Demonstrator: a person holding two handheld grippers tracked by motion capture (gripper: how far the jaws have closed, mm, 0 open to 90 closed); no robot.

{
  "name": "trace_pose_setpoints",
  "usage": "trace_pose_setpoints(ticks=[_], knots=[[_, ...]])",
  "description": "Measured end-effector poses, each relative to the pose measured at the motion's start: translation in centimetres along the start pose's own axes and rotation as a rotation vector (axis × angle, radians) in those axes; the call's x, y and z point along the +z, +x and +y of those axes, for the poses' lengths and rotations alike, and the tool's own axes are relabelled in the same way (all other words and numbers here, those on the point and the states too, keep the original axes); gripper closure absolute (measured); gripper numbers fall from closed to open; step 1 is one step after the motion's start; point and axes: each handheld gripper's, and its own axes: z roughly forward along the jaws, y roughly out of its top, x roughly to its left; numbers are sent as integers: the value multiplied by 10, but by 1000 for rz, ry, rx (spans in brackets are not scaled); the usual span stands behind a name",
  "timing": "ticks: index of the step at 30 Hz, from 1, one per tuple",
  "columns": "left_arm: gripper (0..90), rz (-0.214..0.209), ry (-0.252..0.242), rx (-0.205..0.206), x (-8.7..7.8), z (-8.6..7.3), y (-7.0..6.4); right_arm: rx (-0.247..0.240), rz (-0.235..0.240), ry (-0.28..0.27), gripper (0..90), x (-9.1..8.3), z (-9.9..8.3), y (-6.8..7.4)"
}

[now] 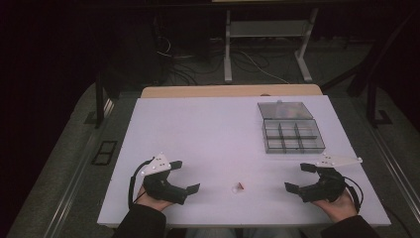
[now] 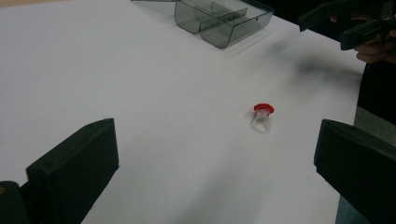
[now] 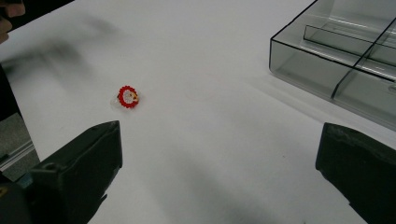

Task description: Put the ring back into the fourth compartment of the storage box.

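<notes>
item: ring (image 1: 239, 186) (red top, clear band), lower centre of bench (image 1: 208, 129), between left tongs (image 1: 185, 176) and right tongs (image 1: 296, 177); both agape, empty; left slightly nearer.

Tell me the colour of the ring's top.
Red, on a clear ring; right gripper view shows it best.

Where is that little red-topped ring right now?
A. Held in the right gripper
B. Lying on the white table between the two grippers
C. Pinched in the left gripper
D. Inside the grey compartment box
B: the ring lies on the bare table, with the open left gripper and right gripper on either side of it, and the compartment box farther back.
</notes>
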Motion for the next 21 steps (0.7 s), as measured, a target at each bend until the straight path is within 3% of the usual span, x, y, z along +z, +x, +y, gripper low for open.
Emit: trace_pose_setpoints(ticks=[9, 21], knots=[[0, -23, 40, 11, 5, 7, -3, 1, -1, -3, 0, -1, -1, -1], [0, -55, 93, 58, 17, 25, -7, 0, 9, -1, 0, -1, -1, 0]])
